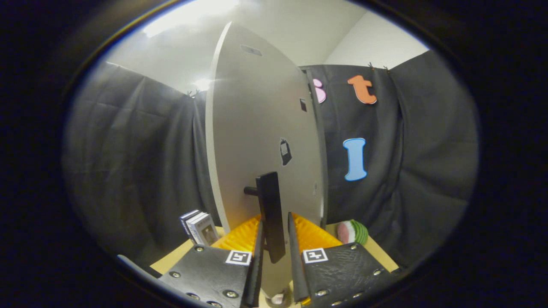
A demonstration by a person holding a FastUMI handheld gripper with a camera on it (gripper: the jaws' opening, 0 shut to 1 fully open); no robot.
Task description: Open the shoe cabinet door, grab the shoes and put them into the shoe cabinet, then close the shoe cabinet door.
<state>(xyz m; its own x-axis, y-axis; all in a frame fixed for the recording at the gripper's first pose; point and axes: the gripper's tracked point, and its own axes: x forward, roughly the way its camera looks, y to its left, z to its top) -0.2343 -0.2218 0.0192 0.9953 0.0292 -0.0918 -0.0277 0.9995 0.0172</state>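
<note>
No text reads clearly — the door sticker (285,151) is too small.

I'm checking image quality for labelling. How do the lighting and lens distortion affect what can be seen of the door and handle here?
Gripper view: the fisheye bows the pale cabinet door into a curved shape; bright ceiling glare washes out the area above it, while the lower door is evenly lit; the dark handle stands sharp between the fingers of the gripper, with small gaps visible on both sides; the booth's edges fall dim.

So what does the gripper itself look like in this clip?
The gripper has two flat dark plates studded with silver screw heads, each carrying a square black-and-white fiducial marker. Thin fingers run forward from their inner edges, with ribbed panels beside them.
</note>
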